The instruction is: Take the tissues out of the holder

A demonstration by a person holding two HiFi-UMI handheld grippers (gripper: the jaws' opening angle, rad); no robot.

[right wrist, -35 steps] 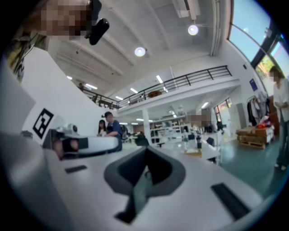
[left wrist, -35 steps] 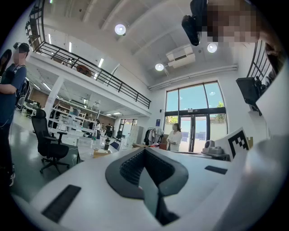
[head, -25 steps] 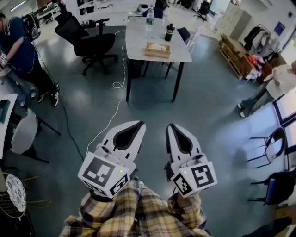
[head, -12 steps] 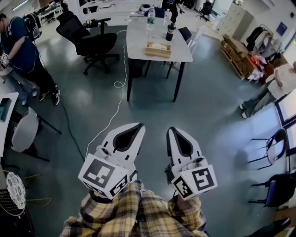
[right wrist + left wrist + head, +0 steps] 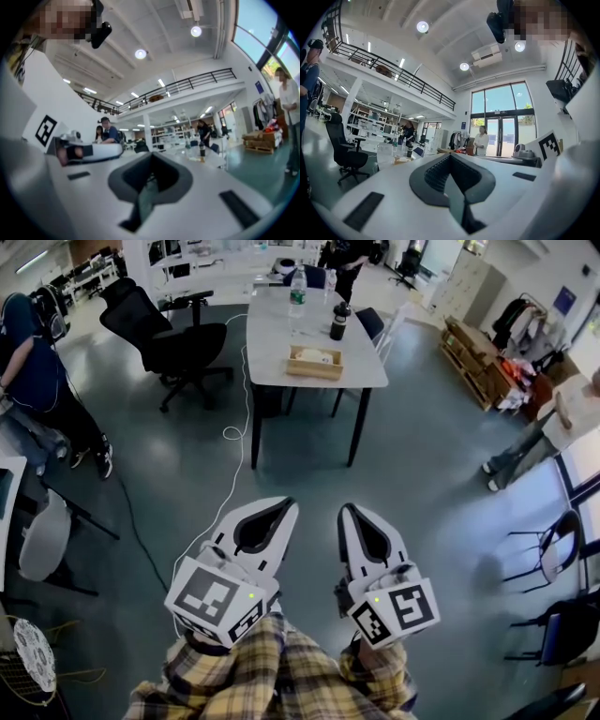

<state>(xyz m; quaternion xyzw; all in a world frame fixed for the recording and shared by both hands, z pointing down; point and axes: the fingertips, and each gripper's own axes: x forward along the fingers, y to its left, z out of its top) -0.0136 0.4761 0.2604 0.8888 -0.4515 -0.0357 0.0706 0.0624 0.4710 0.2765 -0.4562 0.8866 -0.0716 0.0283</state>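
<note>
The tissue holder [image 5: 315, 362] is a shallow wooden box with white tissue in it. It stands on a white table [image 5: 272, 329] far ahead, beside two bottles [image 5: 339, 322]. My left gripper [image 5: 284, 507] and right gripper [image 5: 349, 511] are side by side low in the head view, over the grey floor and well short of the table. Both point level, their jaws are together and nothing is between them. The left gripper view shows its jaws [image 5: 451, 157] shut, with the table and holder [image 5: 399, 160] small at the left. The right gripper [image 5: 152, 154] looks the same in its own view.
A black office chair [image 5: 164, 338] stands left of the table, and a white cable [image 5: 234, 427] runs across the floor toward me. One person [image 5: 37, 381] stands at the left and another [image 5: 562, 418] at the right. Chairs [image 5: 553, 540] line the right side, with wooden pallets [image 5: 478, 352] behind them.
The table and holder have slid lower and nearer in the head view as I move toward them. Both grippers keep the same shut, level pose.
</note>
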